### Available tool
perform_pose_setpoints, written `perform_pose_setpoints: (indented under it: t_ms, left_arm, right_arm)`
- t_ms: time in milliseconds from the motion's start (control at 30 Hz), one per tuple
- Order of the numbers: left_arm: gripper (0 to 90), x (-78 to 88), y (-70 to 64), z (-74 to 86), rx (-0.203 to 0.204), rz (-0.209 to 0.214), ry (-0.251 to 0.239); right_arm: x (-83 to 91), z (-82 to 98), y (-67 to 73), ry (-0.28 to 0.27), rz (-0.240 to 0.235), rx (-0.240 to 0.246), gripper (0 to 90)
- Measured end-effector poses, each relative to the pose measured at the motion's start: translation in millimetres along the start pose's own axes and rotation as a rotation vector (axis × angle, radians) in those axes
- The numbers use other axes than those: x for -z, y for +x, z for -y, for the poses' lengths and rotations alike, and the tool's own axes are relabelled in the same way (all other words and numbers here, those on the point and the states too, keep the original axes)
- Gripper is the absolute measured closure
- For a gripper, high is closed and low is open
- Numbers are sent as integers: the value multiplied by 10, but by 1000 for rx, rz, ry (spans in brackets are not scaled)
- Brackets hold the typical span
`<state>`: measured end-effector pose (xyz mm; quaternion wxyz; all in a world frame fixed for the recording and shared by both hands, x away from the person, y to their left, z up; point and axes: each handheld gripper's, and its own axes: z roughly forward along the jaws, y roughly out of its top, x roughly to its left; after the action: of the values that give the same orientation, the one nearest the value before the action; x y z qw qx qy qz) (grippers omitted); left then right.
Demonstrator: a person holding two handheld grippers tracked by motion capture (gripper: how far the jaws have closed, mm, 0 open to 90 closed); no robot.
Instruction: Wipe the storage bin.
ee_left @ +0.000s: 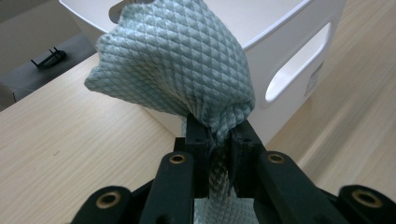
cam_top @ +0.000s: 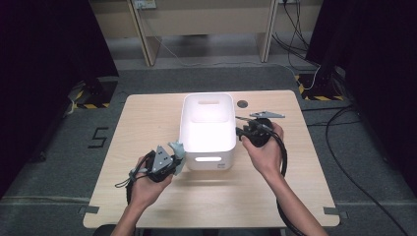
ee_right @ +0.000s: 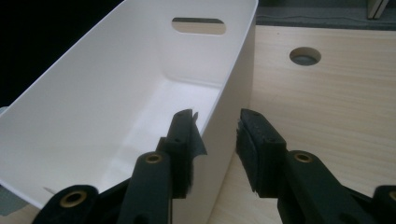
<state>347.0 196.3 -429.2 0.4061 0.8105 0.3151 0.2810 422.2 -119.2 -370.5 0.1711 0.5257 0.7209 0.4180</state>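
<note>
Cloth first, at the left: a pale blue-green, diamond-textured cleaning cloth (ee_left: 177,65) is bunched and pinched between the jaws of the left gripper (cam_top: 169,160), its loose end puffing up above the pads. That gripper sits just beside the near left corner of the white, rectangular plastic bin (cam_top: 207,155), which stands in the middle of the light wooden table (cam_top: 147,123) with its long axis running away from the person. So the bin's open top lies to the right of the cloth and slightly beyond it, and the left hand is plainly the nearer one to drop it in; I'd judge the coming move a short lift over the near rim.

Farther right, the right gripper (ee_right: 217,128) has its jaws spread, straddling the bin's right wall without pressing on it: one pad is inside, one outside.

The high view gives the layout, both hands flanking the bin, but glare washes out the interior. The left gripper view shows the cloth's weave and the bin's near handle slot (ee_left: 299,63) behind it. The right gripper view looks into the bin and shows a bare white floor, plus a round hole in the table (ee_right: 305,55) beyond.
</note>
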Motion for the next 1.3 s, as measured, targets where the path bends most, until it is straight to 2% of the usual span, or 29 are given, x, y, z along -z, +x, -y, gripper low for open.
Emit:
perform_pose_setpoints:
  t_ms: [167, 367, 533, 600, 633, 667, 833, 867, 900, 1067, 1300]
  left_arm:
    - [804, 48, -68, 4, 4, 11, -2]
    - [804, 35, -160, -9, -13, 36, 2]
    - [804, 2, -189, -19, -9, 47, -2]
    - [804, -15, -188, -30, -17, 45, -6]
    - [805, -21, -196, -30, -3, 51, 2]
    - [804, -35, -189, -38, -15, 50, -3]
    - [805, -61, -196, -43, -18, 50, 4]
    - [804, -70, -210, -37, 0, 54, 13]
    - [805, -78, -201, -40, -18, 51, 11]
    - [805, -109, -213, -22, 2, 58, 23]
    - [805, -136, -209, -8, 2, 61, 32]
  right_arm:
    - [-37, 44, 62, 28, -29, 3, 660]
    - [-114, 89, 89, 68, -34, 16, 693]
    - [-160, 130, 116, 89, -43, 22, 707]
    - [-165, 133, 121, 84, -38, 28, 709]
    - [-164, 137, 124, 82, -39, 30, 710]
    - [-165, 141, 123, 78, -40, 37, 711]
    - [-166, 141, 123, 79, -43, 39, 714]
    - [-167, 142, 124, 79, -43, 41, 715]
    - [-166, 141, 127, 80, -42, 41, 715]
    - [-167, 142, 121, 78, -48, 47, 715]
    - [-167, 141, 123, 80, -47, 49, 715]
